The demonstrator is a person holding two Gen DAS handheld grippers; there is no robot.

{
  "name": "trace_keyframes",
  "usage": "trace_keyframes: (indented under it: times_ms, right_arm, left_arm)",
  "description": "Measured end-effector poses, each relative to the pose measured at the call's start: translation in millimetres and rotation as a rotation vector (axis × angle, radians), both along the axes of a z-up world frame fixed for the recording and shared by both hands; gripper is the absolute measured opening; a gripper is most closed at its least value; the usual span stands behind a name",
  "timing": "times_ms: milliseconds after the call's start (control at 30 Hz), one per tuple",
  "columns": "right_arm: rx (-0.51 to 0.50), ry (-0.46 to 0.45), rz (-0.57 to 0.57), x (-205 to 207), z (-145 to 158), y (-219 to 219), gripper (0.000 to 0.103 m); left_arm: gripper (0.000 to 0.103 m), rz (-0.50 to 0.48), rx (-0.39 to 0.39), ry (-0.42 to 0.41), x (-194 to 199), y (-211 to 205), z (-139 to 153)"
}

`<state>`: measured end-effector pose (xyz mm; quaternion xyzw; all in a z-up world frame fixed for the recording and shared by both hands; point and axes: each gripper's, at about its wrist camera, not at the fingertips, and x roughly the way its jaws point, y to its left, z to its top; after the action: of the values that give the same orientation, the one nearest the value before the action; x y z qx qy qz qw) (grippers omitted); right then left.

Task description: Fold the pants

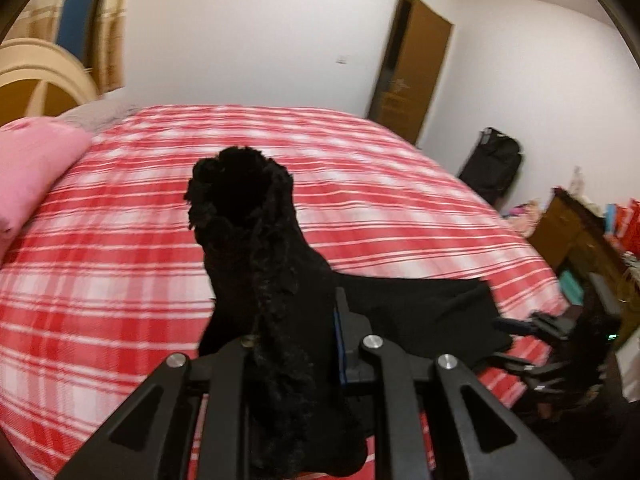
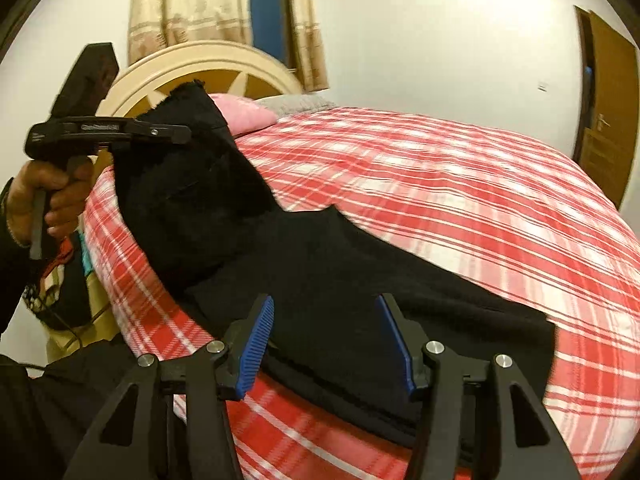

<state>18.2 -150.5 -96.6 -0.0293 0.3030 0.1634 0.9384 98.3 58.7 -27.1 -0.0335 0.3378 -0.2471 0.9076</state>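
**Left gripper lifted one end of the pants; right gripper stood spread at the near edge**

Nearest the right wrist camera, the right gripper [image 2: 326, 340] was spread wide, its blue pads [image 2: 256, 344] well apart and nothing between them. It sat low at the near edge of the bed [image 2: 460, 200], fingers pointing over the black pants [image 2: 320, 264]. The pants lay flat along that near edge on the red and white checked cover, one part reaching toward the bed's middle.

In the left wrist view, the left gripper [image 1: 296, 344] was pinched on a bunched fold of the pants [image 1: 256, 240], which rose between its fingers as a dark column above the cover. Only one blue pad edge showed; the cloth hid the other.

Farther left in the right wrist view, a hand [image 2: 48, 200] gripped the left gripper's handle, held level and raised above the bed's left edge. The cloth hung from it down to the flat part.

Beyond, a pink pillow [image 2: 244, 114] lay at the head of the bed, against a cream headboard [image 2: 192, 64]. Curtains [image 2: 188, 4] hung behind it. A brown door [image 2: 604, 120] stood in the far wall to the right. No containers were clear in either view.
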Motion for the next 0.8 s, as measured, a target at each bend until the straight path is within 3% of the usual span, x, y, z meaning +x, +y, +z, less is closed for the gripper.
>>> trace_keyframes:
  times_ms: [200, 400, 567, 700, 800]
  right_arm:
    - [0.002, -0.007, -0.140, -10.8, 0.1, -56.5, 0.057]
    - [0.069, 0.027, -0.326, -17.6, -11.1, -124.0, 0.057]
    - [0.183, 0.061, -0.466, -18.8, -22.1, -173.6, 0.057]
    - [0.243, 0.077, -0.502, -16.7, -29.6, -189.9, 0.058]
    - [0.275, 0.099, -0.511, -14.4, -38.0, -195.7, 0.058]
  left_arm:
    - [0.017, -0.158, 0.008, 0.002, 1.6, -75.9, 12.4]
    - [0.016, -0.307, 0.053, 0.030, -0.3, -166.8, 4.1]
    - [0.016, -0.392, 0.120, 0.082, 2.6, -236.8, -24.7]
    - [0.014, -0.434, 0.174, 0.148, 4.1, -280.9, -60.7]
    - [0.021, -0.447, 0.200, 0.182, 0.3, -297.2, -76.7]
